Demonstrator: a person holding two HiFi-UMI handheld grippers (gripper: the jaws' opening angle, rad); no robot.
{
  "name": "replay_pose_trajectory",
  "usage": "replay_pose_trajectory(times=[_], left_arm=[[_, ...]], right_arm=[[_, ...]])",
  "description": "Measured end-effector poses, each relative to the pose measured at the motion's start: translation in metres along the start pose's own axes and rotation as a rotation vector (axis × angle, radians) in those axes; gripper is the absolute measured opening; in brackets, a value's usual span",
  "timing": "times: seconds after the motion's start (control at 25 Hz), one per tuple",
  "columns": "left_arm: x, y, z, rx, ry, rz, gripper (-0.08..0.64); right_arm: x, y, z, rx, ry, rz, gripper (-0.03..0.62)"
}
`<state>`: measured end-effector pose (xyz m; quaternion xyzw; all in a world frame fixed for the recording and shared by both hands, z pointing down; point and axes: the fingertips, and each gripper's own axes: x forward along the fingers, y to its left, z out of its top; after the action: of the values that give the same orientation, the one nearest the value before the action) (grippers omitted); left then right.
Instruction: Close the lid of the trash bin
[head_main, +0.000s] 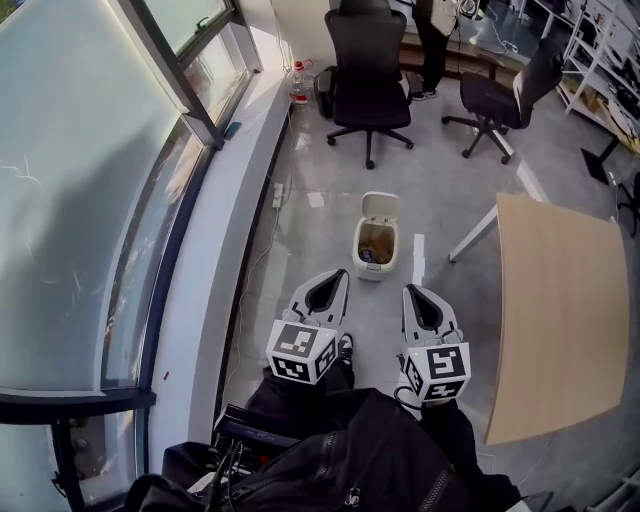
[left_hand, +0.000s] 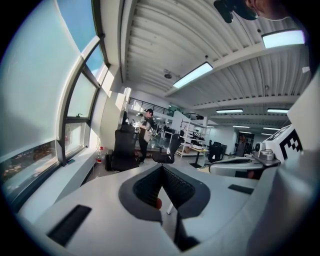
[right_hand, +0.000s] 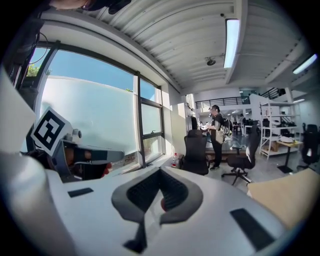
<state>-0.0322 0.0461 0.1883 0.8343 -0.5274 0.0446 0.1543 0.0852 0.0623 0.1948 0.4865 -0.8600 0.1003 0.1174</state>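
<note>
straight ahead on the glossy grey floor (head_main: 450, 180): small white plastic trash bin (head_main: 377, 270), rounded and upright, with brownish rubbish inside. hinged white lid (head_main: 380, 207) tipped up and back on the far side, mouth left gaping toward the head camera. not yet closed; by the look of it, task at its very start.

grey left gripper (head_main: 345, 273) with its marker cube, held low just in front of the body, jaws together with nothing between them, tips aimed toward the bin. likewise the grey right gripper (head_main: 408, 291): jaws pressed shut and empty, roughly parallel to its mate, a little to the bin's right. both well apart from the bin, probably carried this way only for the approach.

in the left gripper view, ribbed dark pads (left_hand: 147, 187) meeting at the tip; same in the right gripper view (right_hand: 142, 192). both views level across the room rather than down, hence no bin in either.

closed jaws likely suited to the job: no grasp needed, only a reach past the rim, a nudge on the raised lid from behind, then a press down.

beside the route: pale wooden surface (head_main: 560, 310) on white legs at the right, near the bin but not touching; long white window sill (head_main: 215, 270) at the left. farther off, a black office chair (head_main: 368, 70), a second one (head_main: 500, 100) and a standing person (head_main: 432, 45). worth keeping clear of the surface's leg on the way in.
</note>
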Motion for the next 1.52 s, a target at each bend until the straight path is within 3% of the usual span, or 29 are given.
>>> replay_pose_trajectory(times=[0.32, 0.64, 0.76, 0.88, 1.08, 1.28, 1.52], left_arm=[[0.057, 0.066, 0.003, -0.043, 0.038, -0.036, 0.002], [0.088, 0.073, -0.016, -0.079, 0.091, -0.068, 0.002], [0.098, 0.075, -0.027, -0.089, 0.106, -0.052, 0.002], [0.099, 0.085, -0.041, -0.075, 0.128, 0.013, 0.002], [0.105, 0.102, -0.08, -0.058, 0.194, 0.068, 0.002], [0.137, 0.12, -0.143, -0.097, 0.285, 0.118, 0.002], [0.136, 0.127, -0.201, -0.128, 0.399, 0.142, 0.002]], right_arm=[[0.073, -0.006, 0.009, -0.033, 0.052, -0.042, 0.002], [0.092, -0.017, -0.005, -0.024, 0.109, -0.065, 0.002], [0.101, -0.024, -0.014, -0.008, 0.128, -0.047, 0.002], [0.112, -0.026, -0.034, 0.02, 0.167, -0.012, 0.002], [0.136, -0.032, -0.068, 0.045, 0.218, 0.002, 0.002], [0.174, -0.042, -0.121, 0.066, 0.287, 0.049, 0.002], [0.187, -0.033, -0.17, 0.131, 0.347, 0.08, 0.002]])
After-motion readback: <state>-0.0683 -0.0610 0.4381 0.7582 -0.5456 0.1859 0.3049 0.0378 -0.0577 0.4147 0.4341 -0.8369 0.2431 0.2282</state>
